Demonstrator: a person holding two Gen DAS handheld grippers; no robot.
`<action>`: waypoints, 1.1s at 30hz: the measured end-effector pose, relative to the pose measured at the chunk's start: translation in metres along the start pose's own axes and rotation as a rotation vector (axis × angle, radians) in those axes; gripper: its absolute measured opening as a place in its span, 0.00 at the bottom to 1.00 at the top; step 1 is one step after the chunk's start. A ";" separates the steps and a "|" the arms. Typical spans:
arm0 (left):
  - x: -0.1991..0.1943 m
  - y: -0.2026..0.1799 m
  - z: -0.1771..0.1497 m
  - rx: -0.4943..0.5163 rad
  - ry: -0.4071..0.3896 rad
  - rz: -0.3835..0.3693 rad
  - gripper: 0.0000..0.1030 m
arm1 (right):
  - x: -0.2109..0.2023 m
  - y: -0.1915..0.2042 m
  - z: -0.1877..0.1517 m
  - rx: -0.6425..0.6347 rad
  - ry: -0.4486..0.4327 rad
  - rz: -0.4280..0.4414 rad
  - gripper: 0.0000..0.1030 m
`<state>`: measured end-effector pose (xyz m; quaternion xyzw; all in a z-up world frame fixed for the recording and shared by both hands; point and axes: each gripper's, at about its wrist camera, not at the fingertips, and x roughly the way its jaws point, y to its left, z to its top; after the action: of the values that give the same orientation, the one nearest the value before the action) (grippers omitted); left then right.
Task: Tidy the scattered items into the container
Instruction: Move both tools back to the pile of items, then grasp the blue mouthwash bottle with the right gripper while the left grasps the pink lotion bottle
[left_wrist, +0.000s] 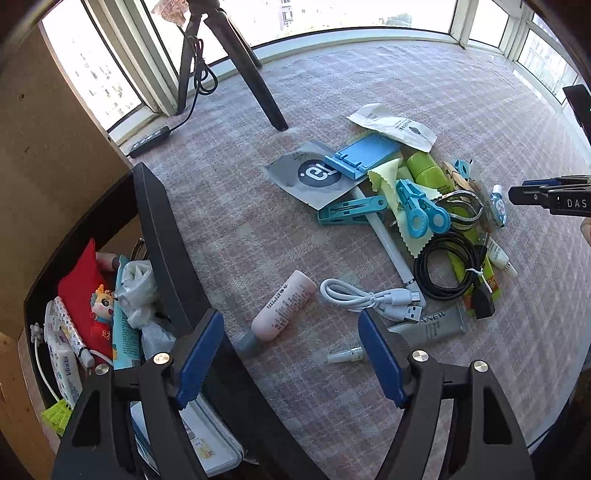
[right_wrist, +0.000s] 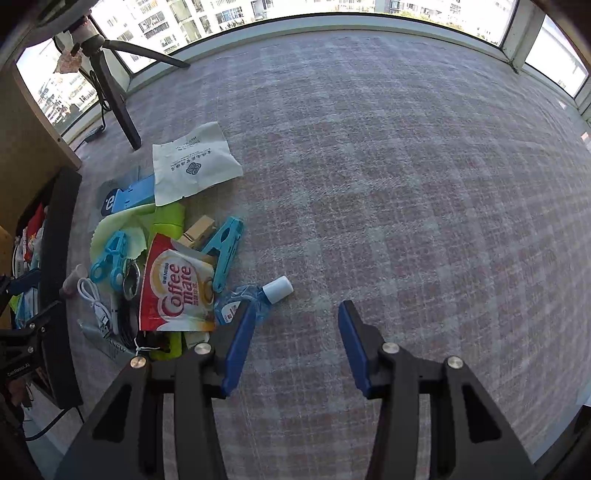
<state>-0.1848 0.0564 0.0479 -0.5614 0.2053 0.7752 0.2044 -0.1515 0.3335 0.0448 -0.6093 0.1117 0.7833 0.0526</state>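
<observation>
Your left gripper (left_wrist: 291, 354) hangs wide open and empty, straddling the black container's (left_wrist: 162, 236) rim, with the pink tube (left_wrist: 282, 310) just ahead. Your right gripper (right_wrist: 295, 332), jaws spread and empty, hovers over carpet beside the small blue bottle (right_wrist: 258, 299); the scattered pile (left_wrist: 424, 206) lies beyond.

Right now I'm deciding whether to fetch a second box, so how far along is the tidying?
Partly done. The black container already holds several things, among them a red pouch and a tissue pack. Nothing is in hand: the left gripper and right gripper are both open and empty. Most remains on the cloth: the pink tube, white cable, black cable, Coffee mate sachet and clips.
</observation>
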 end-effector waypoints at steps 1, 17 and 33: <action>0.004 0.000 0.001 0.015 0.009 -0.002 0.69 | 0.003 -0.001 0.000 0.023 0.009 0.005 0.45; 0.031 0.013 0.002 0.088 0.073 -0.136 0.34 | 0.014 0.003 -0.001 0.196 0.047 0.041 0.42; 0.024 0.006 -0.008 0.058 0.057 -0.191 0.19 | 0.014 0.015 -0.019 0.185 0.075 0.055 0.27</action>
<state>-0.1881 0.0491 0.0230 -0.5939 0.1790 0.7297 0.2876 -0.1406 0.3133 0.0288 -0.6275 0.2022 0.7473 0.0827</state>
